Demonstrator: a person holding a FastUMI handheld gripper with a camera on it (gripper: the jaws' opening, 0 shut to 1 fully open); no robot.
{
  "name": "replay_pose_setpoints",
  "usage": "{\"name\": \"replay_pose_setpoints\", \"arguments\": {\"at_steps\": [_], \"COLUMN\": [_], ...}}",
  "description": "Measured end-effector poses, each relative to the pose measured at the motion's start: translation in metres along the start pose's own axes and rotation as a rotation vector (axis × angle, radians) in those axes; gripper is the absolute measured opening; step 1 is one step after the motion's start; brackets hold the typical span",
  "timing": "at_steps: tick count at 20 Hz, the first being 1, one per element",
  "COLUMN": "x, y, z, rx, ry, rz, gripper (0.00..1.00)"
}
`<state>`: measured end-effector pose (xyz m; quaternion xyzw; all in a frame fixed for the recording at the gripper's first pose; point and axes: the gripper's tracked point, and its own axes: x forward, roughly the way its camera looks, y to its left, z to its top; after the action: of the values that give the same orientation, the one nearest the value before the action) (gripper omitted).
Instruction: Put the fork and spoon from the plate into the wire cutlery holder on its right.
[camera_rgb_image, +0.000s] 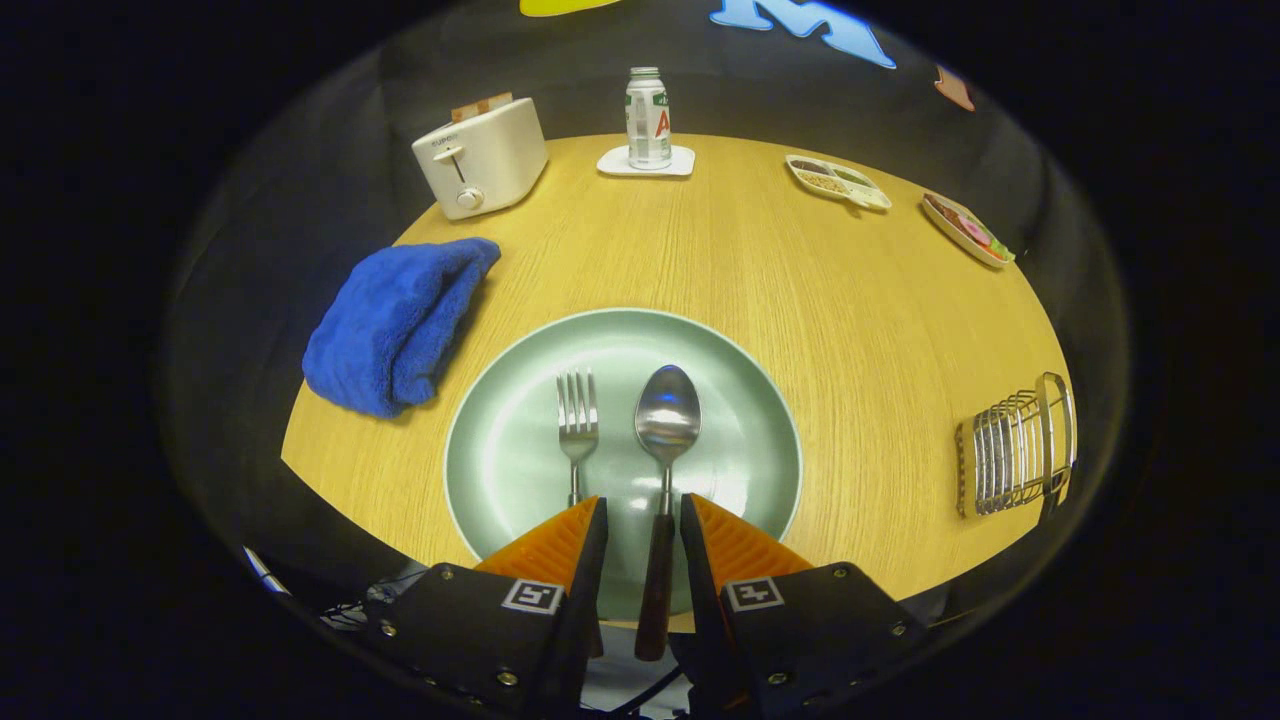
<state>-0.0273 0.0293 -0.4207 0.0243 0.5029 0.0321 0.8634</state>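
on the plate (740, 400): fork (577, 425) left, spoon (665, 420) right
gripper (644, 520): fingers part-open, astride the spoon's handle, not pressing it
wire cutlery holder (1015, 450): right of plate

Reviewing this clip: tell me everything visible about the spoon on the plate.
The spoon has a shiny metal bowl and neck and a dark, wood-looking handle. It lies flat on the pale green plate, bowl pointing away from the gripper, handle reaching back over the plate's near rim. The fork lies parallel beside it, apart. The handle runs through the gap between the gripper's fingers; they flank it with a gap on each side, so the gripper is open.
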Motion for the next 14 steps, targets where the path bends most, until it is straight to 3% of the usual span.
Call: {"name": "replay_pose_setpoints", "arguments": {"at_steps": [7,8,9,10,11,12,14], "x": [0.010,0.007,0.013,0.009,0.010,0.011,0.010], "y": [-0.004,-0.007,-0.007,-0.010,-0.010,-0.016,-0.018], "z": [-0.015,-0.017,-0.018,-0.012,-0.015,-0.013,-0.011], "rx": [-0.027,-0.030,-0.031,-0.029,-0.035,-0.051,-0.078], "ry": [0.070,0.080,0.081,0.074,0.068,0.073,0.070], "rz": [-0.001,-0.004,-0.003,-0.010,-0.010,-0.027,-0.048], "gripper": [0.45,0.41,0.25,0.17,0.17,0.05,0.06]}}
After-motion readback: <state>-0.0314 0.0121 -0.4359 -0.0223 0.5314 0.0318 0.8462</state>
